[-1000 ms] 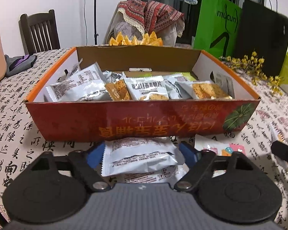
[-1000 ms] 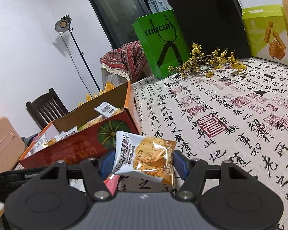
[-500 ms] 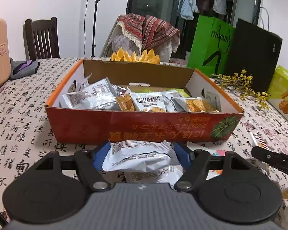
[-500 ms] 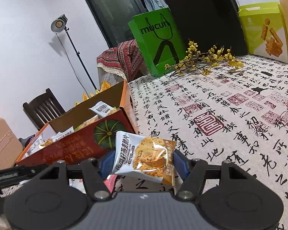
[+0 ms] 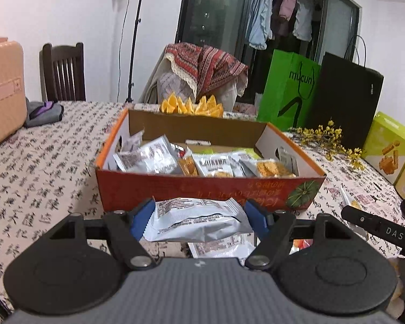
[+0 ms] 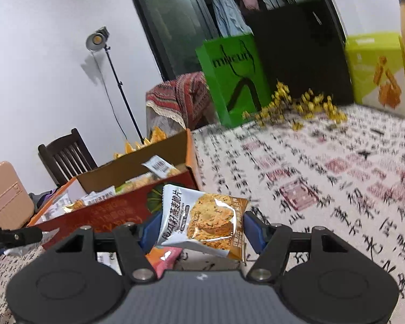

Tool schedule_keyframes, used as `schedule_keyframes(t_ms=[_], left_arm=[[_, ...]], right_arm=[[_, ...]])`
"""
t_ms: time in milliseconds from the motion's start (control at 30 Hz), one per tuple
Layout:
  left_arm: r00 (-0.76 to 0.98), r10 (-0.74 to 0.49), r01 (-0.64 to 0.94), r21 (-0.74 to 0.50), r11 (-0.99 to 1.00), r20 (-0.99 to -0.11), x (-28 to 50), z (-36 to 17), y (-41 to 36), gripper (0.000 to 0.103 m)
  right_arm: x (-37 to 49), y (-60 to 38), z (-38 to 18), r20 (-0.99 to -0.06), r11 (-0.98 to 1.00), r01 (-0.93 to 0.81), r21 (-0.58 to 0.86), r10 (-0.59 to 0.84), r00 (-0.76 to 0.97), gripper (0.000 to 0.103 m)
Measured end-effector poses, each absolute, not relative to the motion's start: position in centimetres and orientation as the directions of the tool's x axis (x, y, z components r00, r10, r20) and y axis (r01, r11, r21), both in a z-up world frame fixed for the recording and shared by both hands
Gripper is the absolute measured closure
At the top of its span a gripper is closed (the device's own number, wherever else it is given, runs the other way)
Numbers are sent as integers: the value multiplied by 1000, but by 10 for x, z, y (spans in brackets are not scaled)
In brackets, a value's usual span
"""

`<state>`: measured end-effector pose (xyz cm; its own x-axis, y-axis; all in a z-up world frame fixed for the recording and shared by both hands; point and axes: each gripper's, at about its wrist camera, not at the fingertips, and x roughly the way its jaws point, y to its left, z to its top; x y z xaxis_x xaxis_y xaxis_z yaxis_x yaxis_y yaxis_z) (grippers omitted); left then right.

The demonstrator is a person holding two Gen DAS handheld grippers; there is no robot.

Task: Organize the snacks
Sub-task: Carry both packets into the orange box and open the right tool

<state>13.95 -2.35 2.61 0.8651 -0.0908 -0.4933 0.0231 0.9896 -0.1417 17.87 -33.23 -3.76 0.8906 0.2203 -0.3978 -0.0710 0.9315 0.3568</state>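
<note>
1. Left gripper (image 5: 199,216): blue pads closed on both ends of a silver snack packet (image 5: 197,220), held level, clear of the tablecloth (image 5: 40,167). The packet sits just short of the box's near wall.
2. Right gripper (image 6: 198,228): jaws partly closed, pinching a pumpkin-crisp packet (image 6: 202,221) by its sides, tilted, printed face up, near the box's corner.
3. Loose packets on the cloth under both grippers: one silver (image 5: 218,248), one orange-pink (image 6: 163,259). Not yet gathered.
4. Red snack box (image 5: 202,189): open, lidless, already holding a row of silver and orange packets; room remains toward the far wall.
5. Beyond: green bag (image 5: 289,91), black bag (image 5: 345,102), yellow flowers (image 5: 329,137).
6. Step in hand, as judged: carrying two packets to the box. The next move calls for lifting each over the near wall, then loosening the jaws above a free spot.
</note>
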Motion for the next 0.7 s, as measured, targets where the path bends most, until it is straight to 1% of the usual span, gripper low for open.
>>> schedule_keyframes(t_ms=[333, 500, 700], left_arm=[[901, -95, 37, -143, 989, -423, 144, 57, -21, 28], [911, -92, 38, -141, 989, -402, 158, 67, -24, 28], [919, -77, 18, -153, 988, -386, 181, 73, -21, 28]], right_arm=[[186, -313, 11, -343, 942, -117, 316, 228, 911, 38], [204, -301, 32, -333, 945, -133, 300, 234, 914, 38], [231, -285, 44, -339, 946, -153, 285, 249, 907, 38]])
